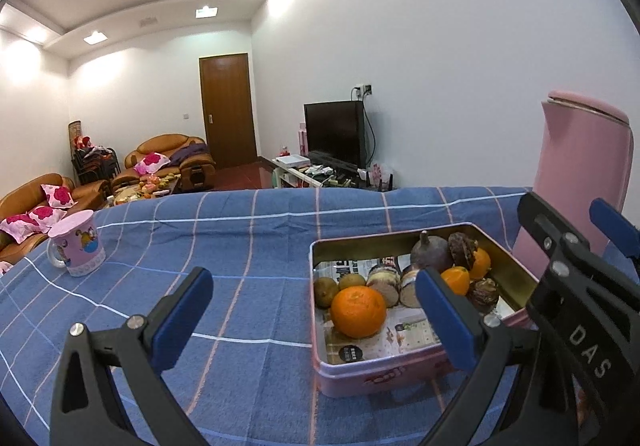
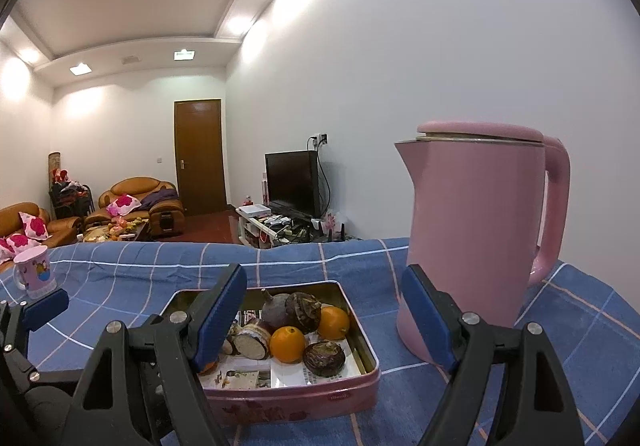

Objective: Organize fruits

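Where it sits, the tin [image 2: 362,330] runs lengthwise away from the viewer

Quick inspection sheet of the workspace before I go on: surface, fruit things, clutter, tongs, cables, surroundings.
Surface: blue checked cloth covers the table.
Job's things: pink tin on the cloth holds oranges, brown fruit and cut pieces on printed paper.
Clutter: pink kettle beside the tin; pink mug at far left.
Tongs: left tongs open, empty; right tongs open, empty, above the tin.
Cables: nothing seen on the table; wires hang behind the TV.
Surroundings: sofas, door, white wall.
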`<state>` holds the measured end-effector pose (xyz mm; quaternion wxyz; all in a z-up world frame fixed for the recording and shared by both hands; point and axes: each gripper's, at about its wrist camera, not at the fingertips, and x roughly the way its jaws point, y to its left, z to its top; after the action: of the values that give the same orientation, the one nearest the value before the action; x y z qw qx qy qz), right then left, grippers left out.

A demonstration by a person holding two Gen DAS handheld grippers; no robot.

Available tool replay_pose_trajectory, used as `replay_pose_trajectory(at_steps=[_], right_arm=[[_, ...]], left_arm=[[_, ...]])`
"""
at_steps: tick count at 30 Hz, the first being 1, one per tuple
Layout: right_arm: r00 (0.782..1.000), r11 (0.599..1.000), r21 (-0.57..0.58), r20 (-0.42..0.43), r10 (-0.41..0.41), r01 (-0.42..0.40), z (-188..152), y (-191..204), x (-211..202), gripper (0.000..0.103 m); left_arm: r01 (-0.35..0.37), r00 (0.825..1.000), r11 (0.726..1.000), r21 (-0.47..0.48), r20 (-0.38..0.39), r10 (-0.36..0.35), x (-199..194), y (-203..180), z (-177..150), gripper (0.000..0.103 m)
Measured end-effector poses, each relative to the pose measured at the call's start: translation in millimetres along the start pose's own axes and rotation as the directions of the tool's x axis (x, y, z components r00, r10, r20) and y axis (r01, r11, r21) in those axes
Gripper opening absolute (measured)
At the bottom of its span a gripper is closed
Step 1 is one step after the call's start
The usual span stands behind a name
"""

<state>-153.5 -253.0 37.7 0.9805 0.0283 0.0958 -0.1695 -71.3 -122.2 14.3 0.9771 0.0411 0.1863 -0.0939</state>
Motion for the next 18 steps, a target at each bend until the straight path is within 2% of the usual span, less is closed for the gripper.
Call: replay_pose_trajectory(at_steps=[18], right_arm=[[1.000, 1.000, 0.000, 0.002, -0.005, 0.005, 2.3, 0.7, -0.8, 0.081]], left_arm=[[-0.006, 1.000, 1.000, -0.001, 0.001, 0.006, -0.8, 0.6, -0.7, 0.103]])
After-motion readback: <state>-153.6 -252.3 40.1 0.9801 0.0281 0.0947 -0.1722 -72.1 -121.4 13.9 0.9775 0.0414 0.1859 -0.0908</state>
